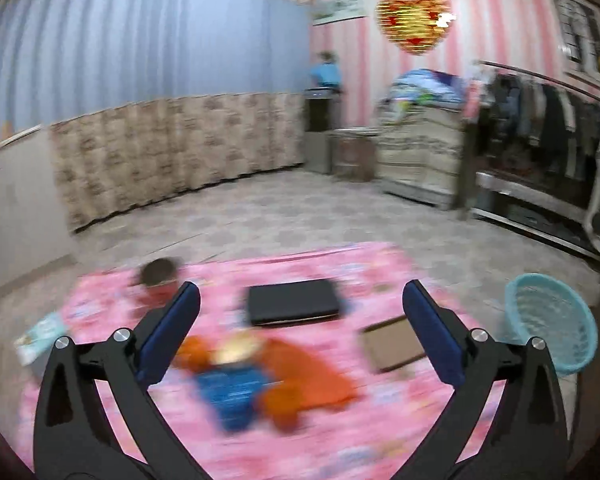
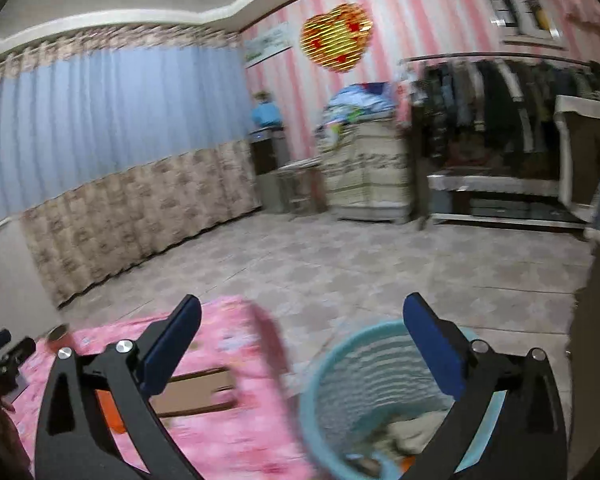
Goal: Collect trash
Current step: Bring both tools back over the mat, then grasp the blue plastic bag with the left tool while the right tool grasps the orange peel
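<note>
You are holding your left gripper (image 1: pixel 300 316) with its blue-padded fingers (image 1: pixel 172 332) spread as wide as they go, nothing between them. It is hanging over a pink patterned mat (image 1: pixel 340 432) that is lying on the tiled floor (image 1: pixel 300 216).

On the mat, a flat black rectangular case (image 1: pixel 293 301) is lying beyond the fingertips. Nearer to you a blurred heap is showing: an orange crumpled cloth (image 1: pixel 308 376), a blue packet (image 1: pixel 232 396) and a pale round thing (image 1: pixel 238 350) on top. The motion blur is too strong to tell what these are. A flat brown cardboard piece (image 1: pixel 394 344) is sitting just beside the right-hand finger. A dark round object (image 1: pixel 158 272) is resting at the mat's far left corner, and a pale printed card (image 1: pixel 40 336) is lying at its left edge.

Your right gripper (image 2: pixel 302 340) is also standing with its fingers (image 2: pixel 434 352) fully spread and empty. It is hovering above the light blue woven plastic basket (image 2: pixel 340 364), which is standing on the floor just off the mat's right edge (image 2: pixel 236 432). In the left wrist view the same basket (image 1: pixel 552 324) is showing to the right of the mat. Inside it, crumpled pale paper trash (image 2: pixel 412 432) is lying at the bottom, with some darker scraps beside it that are too blurred to name.

The cardboard piece (image 2: pixel 196 392) is also showing on the mat between the right gripper's left finger and the basket.
</note>
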Available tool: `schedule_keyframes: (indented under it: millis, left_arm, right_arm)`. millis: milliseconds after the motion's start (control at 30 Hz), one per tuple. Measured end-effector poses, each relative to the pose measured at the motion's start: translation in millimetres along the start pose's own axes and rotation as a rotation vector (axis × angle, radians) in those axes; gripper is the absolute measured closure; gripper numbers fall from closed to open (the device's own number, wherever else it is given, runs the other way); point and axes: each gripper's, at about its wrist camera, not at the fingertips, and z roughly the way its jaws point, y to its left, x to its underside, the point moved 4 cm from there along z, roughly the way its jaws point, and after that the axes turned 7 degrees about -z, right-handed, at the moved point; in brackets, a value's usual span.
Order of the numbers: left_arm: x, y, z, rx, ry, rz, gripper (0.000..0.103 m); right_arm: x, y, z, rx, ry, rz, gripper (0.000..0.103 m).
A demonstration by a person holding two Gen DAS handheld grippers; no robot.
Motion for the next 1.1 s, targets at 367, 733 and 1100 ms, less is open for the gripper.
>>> schedule_keyframes:
  millis: [367, 733, 1100]
  left_arm:
    - [16.8, 136.9, -9.7, -0.167, 0.029, -0.091, 0.005]
    - [32.4, 159.5, 3.9, -0.187, 0.122, -0.156, 0.005]
    - [49.1, 162.7, 17.3, -0.208, 0.2, -0.11, 0.005]
  right_arm:
    - [55.4, 172.7, 29.4, -0.354, 0.111, -0.113, 0.004]
    - [125.9, 256.6, 64.7, -0.444, 0.383, -0.3, 0.004]
    - [154.4, 301.5, 93.4, -0.45, 0.475, -0.43, 0.025]
